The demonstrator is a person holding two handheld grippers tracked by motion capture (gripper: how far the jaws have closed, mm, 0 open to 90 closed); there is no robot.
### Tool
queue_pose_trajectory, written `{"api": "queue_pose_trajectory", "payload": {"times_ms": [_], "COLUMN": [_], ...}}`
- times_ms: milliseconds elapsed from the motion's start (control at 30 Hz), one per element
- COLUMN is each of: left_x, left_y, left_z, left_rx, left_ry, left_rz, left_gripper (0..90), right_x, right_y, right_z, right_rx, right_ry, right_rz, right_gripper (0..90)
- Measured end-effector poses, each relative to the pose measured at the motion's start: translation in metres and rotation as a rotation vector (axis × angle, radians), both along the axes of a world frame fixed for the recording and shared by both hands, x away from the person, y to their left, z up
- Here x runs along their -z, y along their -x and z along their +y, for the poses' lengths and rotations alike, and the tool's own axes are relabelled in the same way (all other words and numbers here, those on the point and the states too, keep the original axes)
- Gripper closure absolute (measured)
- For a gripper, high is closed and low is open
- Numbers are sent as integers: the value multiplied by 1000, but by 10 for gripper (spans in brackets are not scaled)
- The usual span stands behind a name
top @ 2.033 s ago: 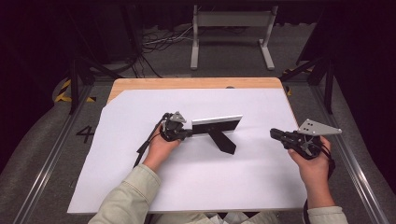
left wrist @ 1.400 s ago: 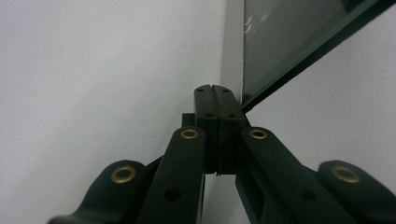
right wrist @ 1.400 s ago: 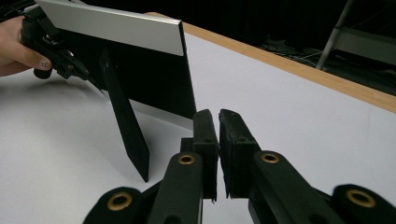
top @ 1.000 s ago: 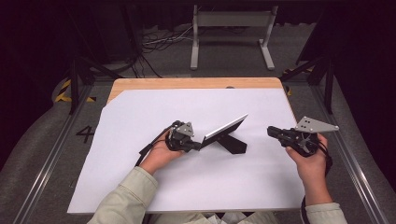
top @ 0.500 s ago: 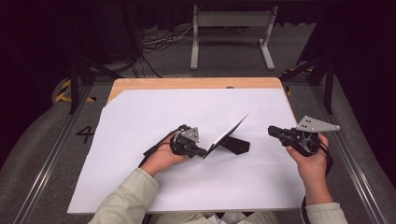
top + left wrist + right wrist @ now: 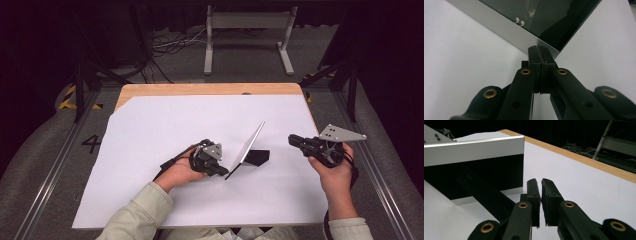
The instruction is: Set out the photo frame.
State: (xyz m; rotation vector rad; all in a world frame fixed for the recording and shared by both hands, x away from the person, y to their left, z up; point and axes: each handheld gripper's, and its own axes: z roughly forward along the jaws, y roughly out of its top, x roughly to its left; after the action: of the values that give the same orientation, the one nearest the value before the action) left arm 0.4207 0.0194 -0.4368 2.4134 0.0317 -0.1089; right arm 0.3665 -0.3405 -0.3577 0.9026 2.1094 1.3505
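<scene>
While clamped on the tilted picture frame (image 6: 248,146), left hand-held gripper (image 6: 223,171); right hand-held gripper (image 6: 292,140) together, holding nothing.

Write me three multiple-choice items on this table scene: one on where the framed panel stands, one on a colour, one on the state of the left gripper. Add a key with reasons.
1. Where is the framed panel?
A. between the two grippers
B. on the floor
C. at the table's far left corner

2. What colour is the sheet covering the table?
A. white
B. red
C. green

3. How is the left gripper?
A. wide open above the panel
B. shut on the panel's corner
C. lying unheld on the table

Key: 1 A, it stands tilted between the left gripper and the right gripper in the high view. 2 A, the sheet is plainly white. 3 B, the left gripper view shows its jaws pressed together at the corner.
</scene>
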Motion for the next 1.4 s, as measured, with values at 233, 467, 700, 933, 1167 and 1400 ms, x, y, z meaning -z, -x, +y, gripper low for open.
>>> {"api": "queue_pose_trajectory", "payload": {"times_ms": [233,467,700,933,1167,1400], "left_x": [-2,-3,-1,-2,-1,0], "left_y": [11,20,23,29,34,36], "left_z": [-15,-34,-49,-69,-82,-89], "left_rx": [54,96,110,113,110,101], "left_ry": [-22,-30,-55,-66,-68,-47], "left_rz": [5,2,18,15,18,2], "left_gripper": [900,900,900,900,900,900], "right_x": [0,0,-1,0,0,-1], "right_y": [0,3,10,15,14,14], "right_z": [0,-3,-12,-19,-19,-20], "right_rx": [0,10,37,56,58,59], "right_ry": [-1,-5,-13,-24,-31,-32], "right_rz": [1,4,3,16,22,20], "right_gripper": [846,846,843,852,852,853]}}
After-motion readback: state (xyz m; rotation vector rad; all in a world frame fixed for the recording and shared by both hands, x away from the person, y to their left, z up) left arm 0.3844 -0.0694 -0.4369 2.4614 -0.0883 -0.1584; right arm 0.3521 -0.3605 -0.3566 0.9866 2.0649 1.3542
